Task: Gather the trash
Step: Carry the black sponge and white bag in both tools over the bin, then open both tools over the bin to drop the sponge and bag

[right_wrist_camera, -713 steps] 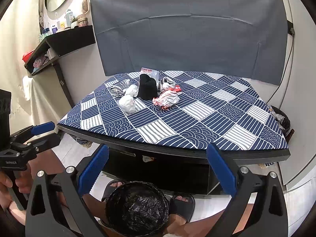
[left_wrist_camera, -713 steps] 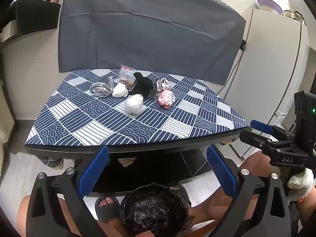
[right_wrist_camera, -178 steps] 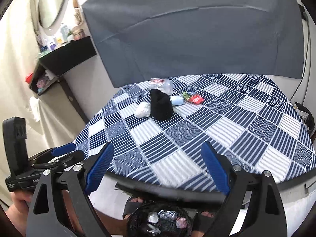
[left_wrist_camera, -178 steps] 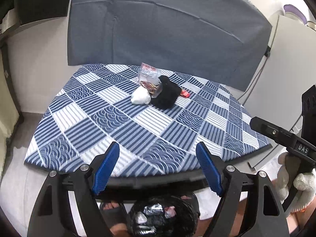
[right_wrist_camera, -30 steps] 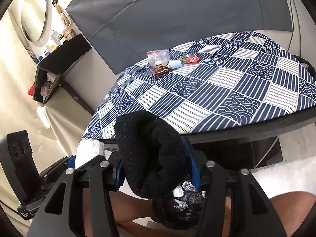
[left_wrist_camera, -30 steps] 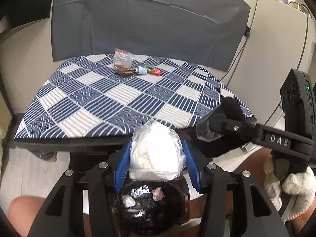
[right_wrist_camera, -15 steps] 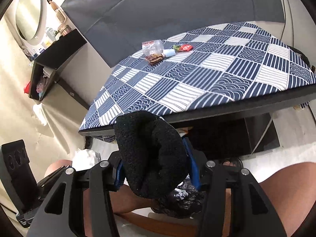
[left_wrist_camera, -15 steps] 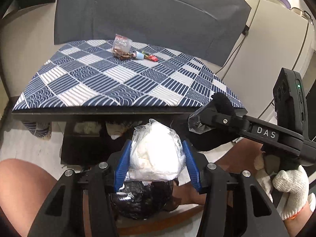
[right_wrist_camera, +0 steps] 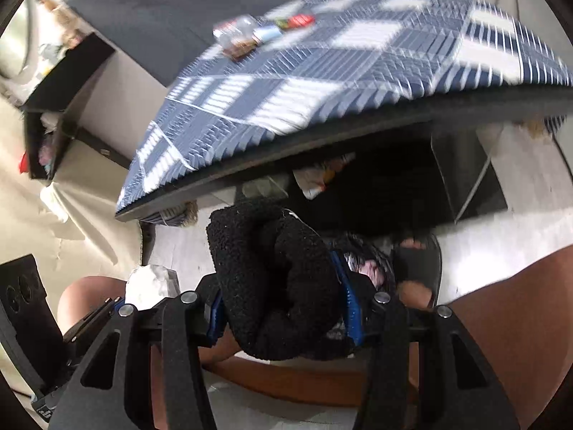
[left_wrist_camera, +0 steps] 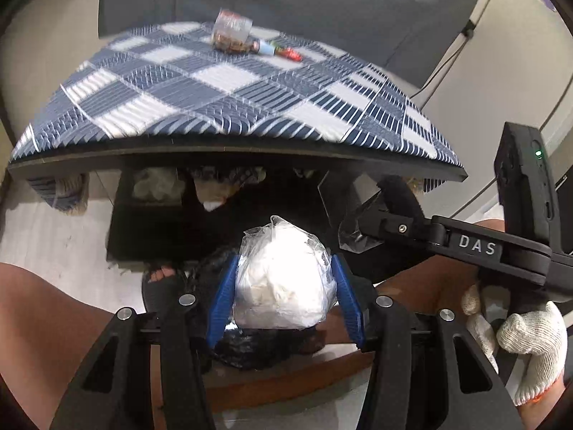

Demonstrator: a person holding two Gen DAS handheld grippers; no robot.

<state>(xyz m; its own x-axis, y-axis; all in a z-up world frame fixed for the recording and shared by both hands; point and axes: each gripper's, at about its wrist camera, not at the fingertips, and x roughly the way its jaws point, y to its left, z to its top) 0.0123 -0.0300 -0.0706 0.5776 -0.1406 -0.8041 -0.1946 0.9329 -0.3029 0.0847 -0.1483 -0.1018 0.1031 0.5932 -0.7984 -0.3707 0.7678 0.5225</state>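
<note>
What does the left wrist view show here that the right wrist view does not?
Only the left wrist view shows the white-gloved hand on the right gripper's handle, and the left gripper shut on the plastic-wrapped white wad.

Only the right wrist view shows the wall shelf, and the right gripper close up, shut on the black fuzzy cloth.

Both show the checked table, the few wrappers left on it, and the black bin bag below.
</note>
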